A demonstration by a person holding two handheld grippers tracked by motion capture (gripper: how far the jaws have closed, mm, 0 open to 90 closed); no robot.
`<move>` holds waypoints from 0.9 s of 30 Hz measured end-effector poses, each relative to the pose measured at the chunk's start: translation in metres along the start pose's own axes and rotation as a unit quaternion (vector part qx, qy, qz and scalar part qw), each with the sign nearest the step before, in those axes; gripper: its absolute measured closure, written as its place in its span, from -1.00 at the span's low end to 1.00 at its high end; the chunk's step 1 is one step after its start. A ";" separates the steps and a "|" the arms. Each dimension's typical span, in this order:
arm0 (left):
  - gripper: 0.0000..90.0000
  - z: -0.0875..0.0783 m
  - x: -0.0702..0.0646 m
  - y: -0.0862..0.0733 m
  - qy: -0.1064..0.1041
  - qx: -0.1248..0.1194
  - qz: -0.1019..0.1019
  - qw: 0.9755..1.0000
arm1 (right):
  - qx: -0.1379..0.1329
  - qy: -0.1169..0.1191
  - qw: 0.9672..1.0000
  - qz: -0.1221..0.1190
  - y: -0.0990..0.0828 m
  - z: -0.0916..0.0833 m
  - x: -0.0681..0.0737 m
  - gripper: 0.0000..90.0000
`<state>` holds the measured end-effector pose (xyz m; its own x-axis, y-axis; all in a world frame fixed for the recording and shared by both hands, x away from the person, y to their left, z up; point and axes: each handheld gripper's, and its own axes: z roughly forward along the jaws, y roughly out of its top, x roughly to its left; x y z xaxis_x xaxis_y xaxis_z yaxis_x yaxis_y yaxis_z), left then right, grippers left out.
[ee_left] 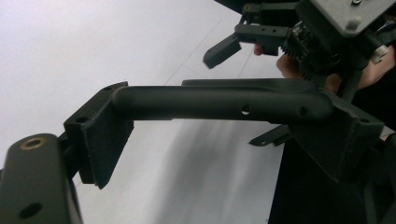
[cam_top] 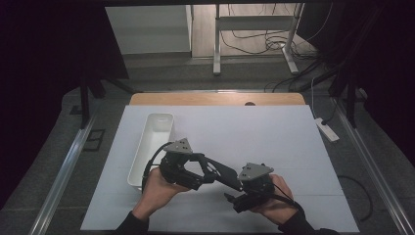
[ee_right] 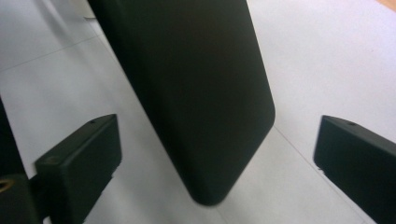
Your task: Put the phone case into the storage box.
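A flat black slab [cam_top: 222, 172] with rounded corners hangs just above the white mat between my two grippers. In the left gripper view I see the slab [ee_left: 219, 100] edge-on, with small holes in its rim; my left gripper [ee_left: 217, 135] is shut on it, one pad against each end. In the high view my left gripper [cam_top: 208, 169] points right. My right gripper [cam_top: 236, 195] sits at the slab's other end. In the right gripper view the slab's rounded corner [ee_right: 196, 93] reaches down between the jaws of my right gripper [ee_right: 215, 163], which are open with a gap on both sides.
A long white tray [cam_top: 151, 139] lies on the white mat [cam_top: 274, 137] just left of my left hand. The wooden table edge [cam_top: 215, 99] runs along the back. The right gripper [ee_left: 233, 44] and its hand show at the top right of the left gripper view.
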<state>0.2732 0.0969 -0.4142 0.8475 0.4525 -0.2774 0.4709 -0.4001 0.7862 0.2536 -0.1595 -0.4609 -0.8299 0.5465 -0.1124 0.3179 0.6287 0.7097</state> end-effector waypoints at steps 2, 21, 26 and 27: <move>-0.65 0.001 -0.001 0.001 -0.002 -0.001 -0.002 1.000 | -0.002 -0.007 1.000 -0.006 0.001 0.001 0.001 -0.86; -0.67 0.004 -0.004 0.006 -0.013 -0.005 -0.025 1.000 | -0.007 -0.050 0.998 -0.041 0.004 0.004 0.005 0.04; -0.67 0.003 0.000 0.006 -0.010 -0.012 -0.036 0.999 | -0.015 -0.062 0.996 -0.056 0.004 0.003 0.008 0.29; -0.67 0.003 0.000 0.006 -0.010 -0.012 -0.036 0.999 | -0.015 -0.062 0.996 -0.056 0.004 0.003 0.008 0.29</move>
<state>0.2766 0.0919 -0.4115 0.8160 0.4642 -0.3443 0.5255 -0.3477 0.7765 0.2495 -0.1514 -0.4611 -0.7953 0.5398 -0.2759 0.2119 0.6740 0.7077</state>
